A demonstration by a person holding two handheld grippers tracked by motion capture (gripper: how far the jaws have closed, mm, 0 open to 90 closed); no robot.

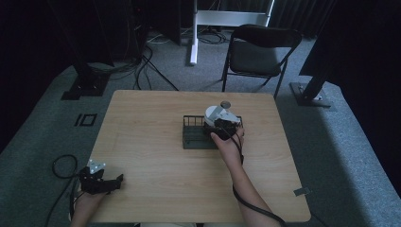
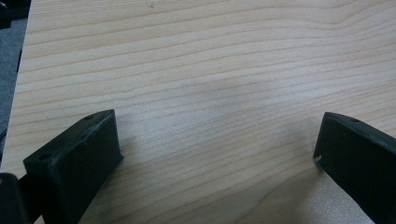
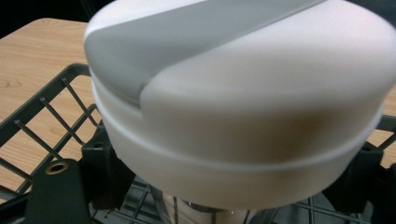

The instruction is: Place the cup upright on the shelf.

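A container with a white lid (image 3: 261, 93) crossed by a grey stripe has a shiny metal body (image 3: 187, 212) below it. My right gripper (image 3: 229, 186) is shut on it, one black jaw on each side just under the lid. It hangs tilted over the right end of a black wire basket (image 1: 194, 137) in the middle of the wooden table (image 1: 156, 179). In the high view the white lid (image 1: 213, 113) shows above my right gripper (image 1: 222, 126). My left gripper (image 1: 112, 182) rests at the table's front left corner, jaws wide open over bare wood (image 2: 217, 154).
A small round dark object (image 1: 225, 104) lies on the table just behind the basket. A black folding chair (image 1: 259, 49) stands beyond the far edge. Cables (image 1: 142, 71) run over the carpet at back left, with dark stand bases (image 1: 85, 87) on both sides.
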